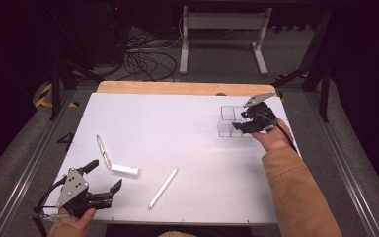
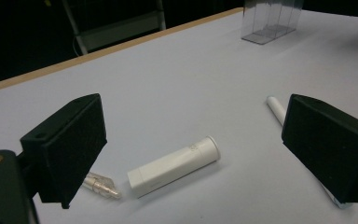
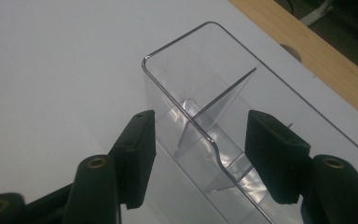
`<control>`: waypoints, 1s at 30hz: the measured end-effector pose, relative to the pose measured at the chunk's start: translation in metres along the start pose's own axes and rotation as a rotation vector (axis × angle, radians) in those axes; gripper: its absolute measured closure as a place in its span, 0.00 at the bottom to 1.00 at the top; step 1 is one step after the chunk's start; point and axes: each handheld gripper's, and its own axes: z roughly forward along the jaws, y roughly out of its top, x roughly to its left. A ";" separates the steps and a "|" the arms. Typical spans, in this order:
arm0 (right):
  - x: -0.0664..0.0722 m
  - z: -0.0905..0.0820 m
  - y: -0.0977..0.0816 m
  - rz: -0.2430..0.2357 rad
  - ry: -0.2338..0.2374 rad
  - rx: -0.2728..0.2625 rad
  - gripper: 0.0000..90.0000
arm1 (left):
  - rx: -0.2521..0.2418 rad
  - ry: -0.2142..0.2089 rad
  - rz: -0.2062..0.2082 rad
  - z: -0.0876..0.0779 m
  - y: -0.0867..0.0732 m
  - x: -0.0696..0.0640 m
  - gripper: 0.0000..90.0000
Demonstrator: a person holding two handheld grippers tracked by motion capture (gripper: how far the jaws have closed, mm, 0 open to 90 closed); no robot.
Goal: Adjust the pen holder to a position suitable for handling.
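Observation:
A clear plastic organizer box (image 1: 228, 121) with dividers stands at the far right of the white table. My right gripper (image 1: 242, 123) is at its near-right corner. In the right gripper view the gripper (image 3: 200, 128) straddles the box's (image 3: 191, 60) rim wall, one jaw outside and one inside a compartment, with a gap still showing at the inner pad. My left gripper (image 1: 106, 174) stands wide open at the near left. Just ahead of it (image 2: 193, 126) lie a short white cap-like tube (image 2: 175, 165), a clear thin piece (image 2: 101, 184) and a white stick (image 2: 276, 108).
On the white table top (image 1: 177, 128) the tube (image 1: 125, 170), clear piece (image 1: 102, 149) and stick (image 1: 162, 188) lie loose near the front left. A wooden edge (image 1: 177, 88) runs along the far side. Cables and a stand's legs (image 1: 222, 44) are on the floor beyond.

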 end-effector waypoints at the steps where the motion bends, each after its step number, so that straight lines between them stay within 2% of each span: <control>1: 0.000 0.003 0.001 0.000 0.000 0.016 0.51 | 0.000 -0.001 -0.002 0.000 0.000 0.000 0.08; 15: 0.000 0.026 0.005 -0.023 0.017 0.099 0.54 | -0.002 0.001 -0.002 0.000 0.000 0.000 0.08; 30: 0.004 0.042 0.002 -0.053 0.023 0.182 0.58 | 0.000 0.002 0.004 0.000 0.000 0.000 0.08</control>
